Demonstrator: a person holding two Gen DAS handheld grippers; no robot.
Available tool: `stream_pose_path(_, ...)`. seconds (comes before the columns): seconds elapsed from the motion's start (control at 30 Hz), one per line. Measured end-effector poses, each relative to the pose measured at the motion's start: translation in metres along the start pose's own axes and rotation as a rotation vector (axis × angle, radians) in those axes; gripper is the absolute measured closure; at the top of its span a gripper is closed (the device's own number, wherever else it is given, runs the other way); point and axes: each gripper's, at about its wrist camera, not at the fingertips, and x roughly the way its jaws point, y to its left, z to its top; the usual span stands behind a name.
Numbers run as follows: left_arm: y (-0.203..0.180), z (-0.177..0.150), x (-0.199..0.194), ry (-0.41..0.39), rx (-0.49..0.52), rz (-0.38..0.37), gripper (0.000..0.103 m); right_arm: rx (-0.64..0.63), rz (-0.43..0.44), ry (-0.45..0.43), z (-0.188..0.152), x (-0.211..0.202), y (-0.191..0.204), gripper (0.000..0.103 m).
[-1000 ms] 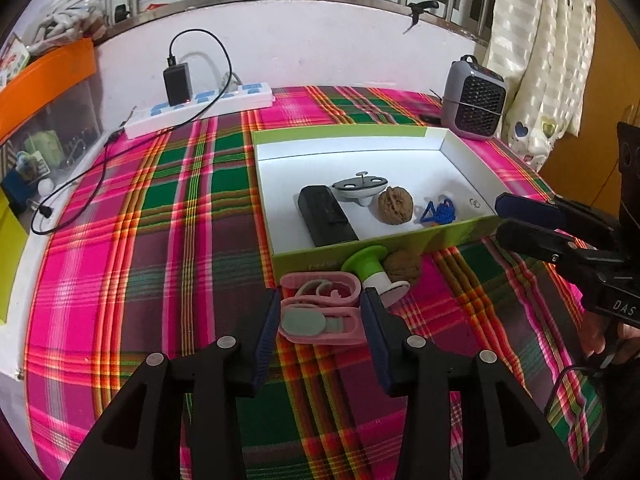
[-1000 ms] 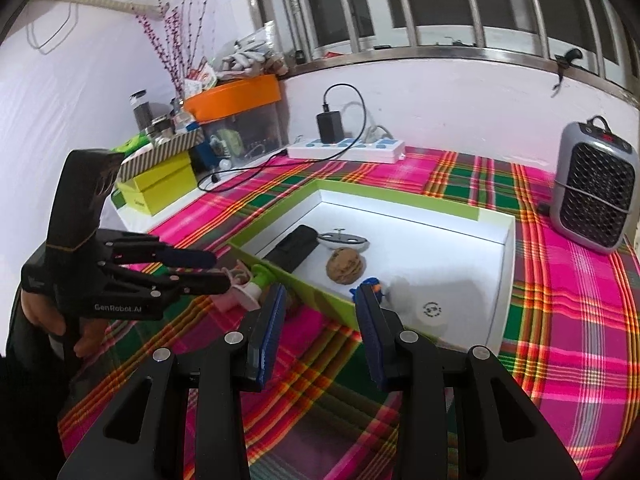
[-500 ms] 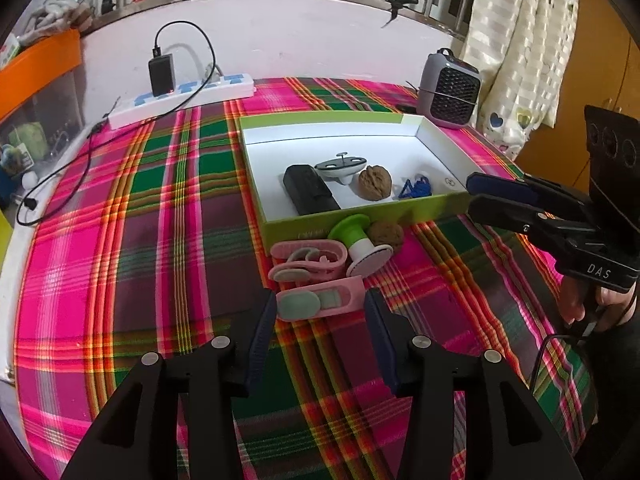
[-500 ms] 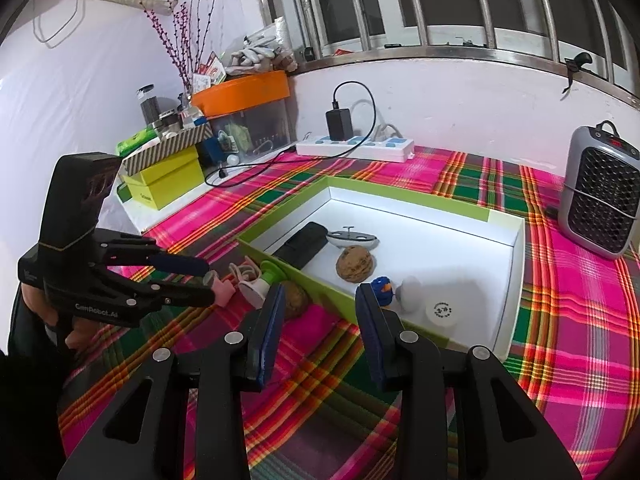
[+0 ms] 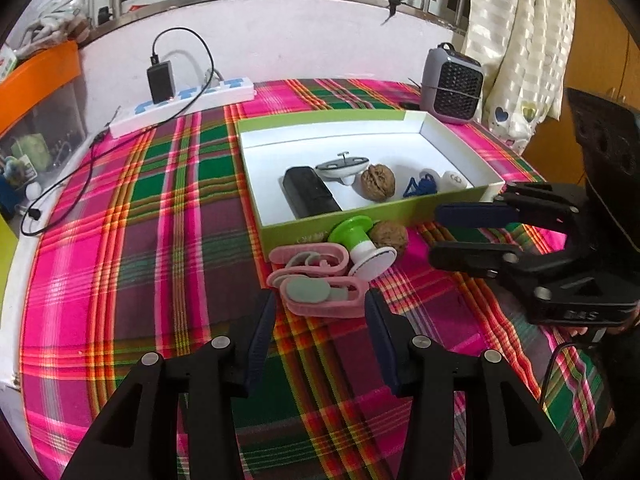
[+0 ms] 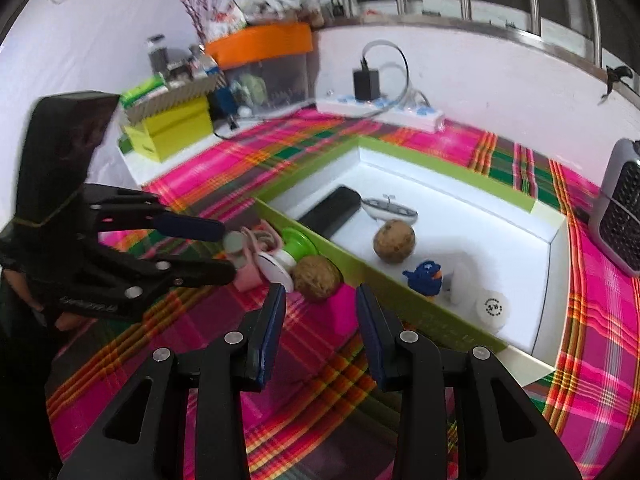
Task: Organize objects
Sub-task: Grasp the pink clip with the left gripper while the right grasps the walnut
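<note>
A green-rimmed white box (image 5: 408, 216) on the plaid cloth holds a black case (image 5: 310, 196), a grey spinning top (image 5: 342, 166), a walnut (image 5: 378, 187), a blue toy (image 5: 420, 187) and a white ball (image 5: 454, 180). In front of it lie two pink clips (image 5: 320, 280), a green and white spool (image 5: 362, 246) and a second walnut (image 5: 389, 236). My left gripper (image 5: 320, 320) is open, its fingertips at either side of the near pink clip. My right gripper (image 6: 320, 312) is open, just short of the loose walnut (image 6: 316, 278); it also shows in the left wrist view (image 5: 464, 236).
A small grey heater (image 5: 452, 80) stands behind the box at the right. A white power strip (image 5: 184, 102) with a black charger lies at the back left. An orange-lidded bin (image 6: 264, 60) and yellow boxes (image 6: 168, 128) stand off the cloth's left side.
My left gripper has moved forward onto the near pink clip. My right gripper has moved down and in toward the loose walnut in front of the box.
</note>
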Motion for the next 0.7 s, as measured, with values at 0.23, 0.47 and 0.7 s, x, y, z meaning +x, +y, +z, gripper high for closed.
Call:
stream_pose_path(0.23,0.001,0.0,0.001,0.003,-0.015,-0.011,0.058,0.078,0.031,0.042,0.005,0.016,-0.008,0.065)
stream_pose_path(0.47,0.0,-0.001,0.002,0.012,-0.015,-0.01,0.058,0.075,0.081,0.056,0.011,0.025,0.0,0.065)
stream_pose_path(0.7,0.003,-0.001,0.002,0.011,-0.031,0.001,0.058,0.022,0.132,0.062,0.01,0.026,0.011,0.07)
